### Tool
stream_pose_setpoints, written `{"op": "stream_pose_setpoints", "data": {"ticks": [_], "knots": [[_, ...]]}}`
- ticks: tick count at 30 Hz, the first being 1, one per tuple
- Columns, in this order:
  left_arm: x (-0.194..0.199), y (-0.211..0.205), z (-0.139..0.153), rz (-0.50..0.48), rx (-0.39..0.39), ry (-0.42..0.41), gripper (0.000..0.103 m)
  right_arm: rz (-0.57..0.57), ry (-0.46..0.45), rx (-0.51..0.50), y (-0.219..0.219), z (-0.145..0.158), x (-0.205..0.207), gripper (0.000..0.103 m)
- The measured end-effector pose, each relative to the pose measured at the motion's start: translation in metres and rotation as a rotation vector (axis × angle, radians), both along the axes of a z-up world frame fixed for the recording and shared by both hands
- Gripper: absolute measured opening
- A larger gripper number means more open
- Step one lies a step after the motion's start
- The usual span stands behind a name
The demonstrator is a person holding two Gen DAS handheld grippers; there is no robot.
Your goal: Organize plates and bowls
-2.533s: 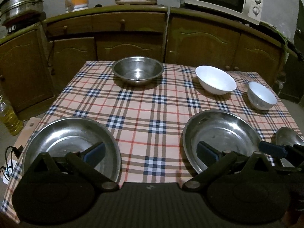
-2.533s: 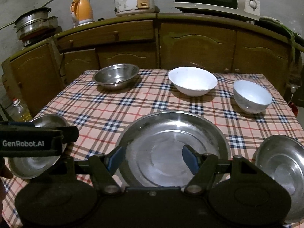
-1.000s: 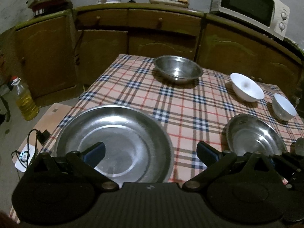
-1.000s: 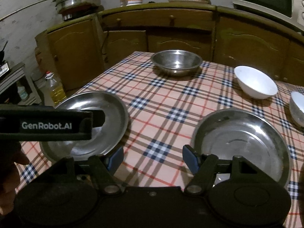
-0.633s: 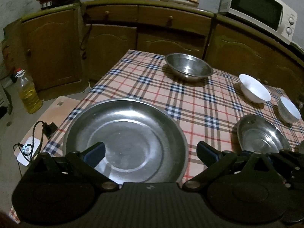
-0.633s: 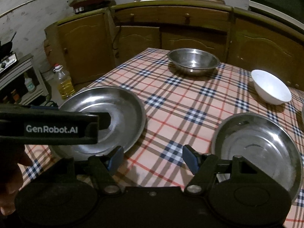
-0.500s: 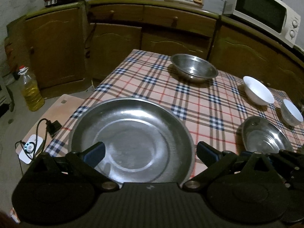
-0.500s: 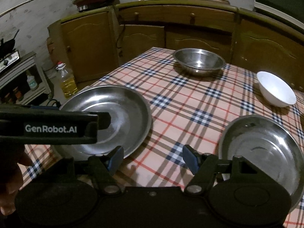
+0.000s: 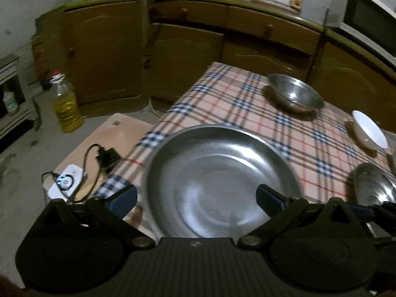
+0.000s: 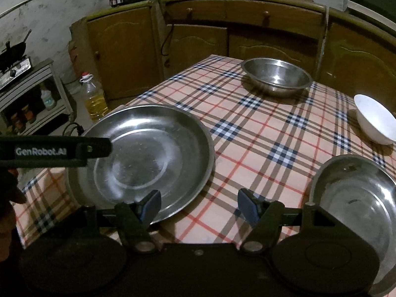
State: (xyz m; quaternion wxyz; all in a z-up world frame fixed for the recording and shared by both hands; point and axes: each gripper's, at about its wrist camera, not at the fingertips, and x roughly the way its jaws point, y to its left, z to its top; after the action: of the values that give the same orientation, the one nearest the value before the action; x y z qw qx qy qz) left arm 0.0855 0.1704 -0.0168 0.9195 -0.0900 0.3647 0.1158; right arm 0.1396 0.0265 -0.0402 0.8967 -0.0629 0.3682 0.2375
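Both hands have swung toward the bench's left corner; left gripper [image 9: 196,199] and right gripper [image 10: 199,204] hang released, the big steel plate [image 10: 148,158] lying ungrasped there, likely next pick.

Shiny steel plate [image 10: 148,153] on checked cloth [image 10: 259,133].

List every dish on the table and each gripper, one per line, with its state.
Large steel plate: upright, empty, at the table's near left corner.
Second steel plate: upright, empty.
Steel bowl: upright, empty.
White bowl: upright, empty.
Left gripper: open over the large steel plate, holding nothing.
Right gripper: open, holding nothing.
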Motion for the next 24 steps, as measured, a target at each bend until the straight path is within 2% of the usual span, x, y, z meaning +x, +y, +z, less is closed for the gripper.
{"op": "stream_pose_setpoints", "data": {"ticks": [9,17,21,24], "knots": [[0.007,0.036,-0.018,0.094,0.021,0.047,0.103,-0.022,0.032,-0.005,0.007,-0.012,0.020,0.081],[0.017,0.051,-0.031,0.101,0.014,0.063,0.103,-0.027,0.070,0.012,0.012,-0.023,0.036,0.081],[0.021,0.050,-0.035,0.086,0.038,0.058,0.094,-0.029,0.088,0.026,0.014,-0.028,0.042,0.081],[0.023,0.046,-0.036,0.079,0.080,0.043,0.080,-0.034,0.097,0.030,0.016,-0.032,0.047,0.081]]}}
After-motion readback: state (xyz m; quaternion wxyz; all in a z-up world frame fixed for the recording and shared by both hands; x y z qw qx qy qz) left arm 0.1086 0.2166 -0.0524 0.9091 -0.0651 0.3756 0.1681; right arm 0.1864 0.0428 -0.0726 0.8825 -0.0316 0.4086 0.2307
